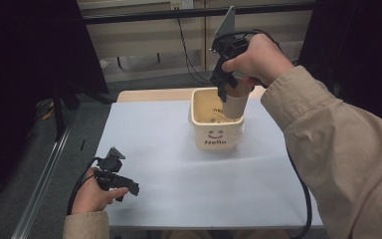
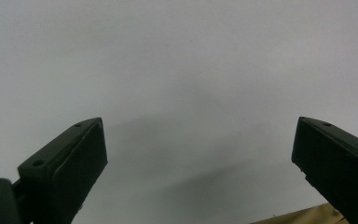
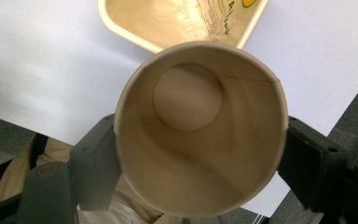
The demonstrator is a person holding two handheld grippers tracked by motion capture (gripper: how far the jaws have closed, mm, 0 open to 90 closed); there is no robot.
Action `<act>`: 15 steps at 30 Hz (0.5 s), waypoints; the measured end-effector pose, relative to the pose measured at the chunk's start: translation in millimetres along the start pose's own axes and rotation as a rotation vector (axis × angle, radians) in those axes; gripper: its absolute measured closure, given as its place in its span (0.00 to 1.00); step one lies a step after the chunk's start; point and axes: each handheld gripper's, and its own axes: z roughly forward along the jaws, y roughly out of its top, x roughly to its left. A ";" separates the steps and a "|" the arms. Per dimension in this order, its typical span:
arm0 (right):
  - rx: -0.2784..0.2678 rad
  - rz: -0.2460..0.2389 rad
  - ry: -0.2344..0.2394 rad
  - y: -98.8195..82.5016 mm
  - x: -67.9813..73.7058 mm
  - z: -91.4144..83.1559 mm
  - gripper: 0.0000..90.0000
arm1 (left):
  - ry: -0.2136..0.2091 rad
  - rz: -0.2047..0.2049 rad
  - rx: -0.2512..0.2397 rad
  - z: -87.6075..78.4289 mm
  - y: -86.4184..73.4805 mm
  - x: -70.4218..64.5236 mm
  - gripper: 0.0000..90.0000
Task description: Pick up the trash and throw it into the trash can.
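Above the cream bin (image 1: 217, 130), R gripper (image 1: 227, 84) gripped a brown paper cup (image 1: 236, 103), axis near upright, mouth up, base inside bin. L gripper (image 1: 122, 186) sat low over table (image 1: 169, 169), jaws wide, empty.

table (image 1: 189, 179): pale grey-blue top, wooden strip visible at far edge | floor (image 1: 79, 129): grey carpet left of table | metal rail (image 1: 45, 179): runs along floor beside table's left edge | cables (image 1: 189, 55): black, hang against back wall
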 end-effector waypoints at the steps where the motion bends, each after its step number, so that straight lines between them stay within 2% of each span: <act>1: 0.001 -0.003 -0.003 0.9 -0.2 -0.1 0.25 | 0.011 0.014 0.004 -0.6 0.7 0.5 0.03; 8: -0.017 0.006 -0.002 11.1 -5.2 -5.7 0.24 | 0.004 -0.003 -0.013 -1.6 0.0 0.6 0.03; 9: -0.015 0.010 -0.002 12.5 -6.1 -6.3 0.24 | 0.011 0.011 -0.014 -2.1 0.2 2.4 0.03; 10: -0.021 0.012 -0.004 14.0 -6.9 -6.9 0.24 | 0.000 0.002 -0.003 -3.0 0.1 2.2 0.03; 15: -0.030 0.028 0.009 24.3 -13.4 -5.1 0.24 | 0.008 0.003 -0.012 -2.8 -0.1 2.9 0.03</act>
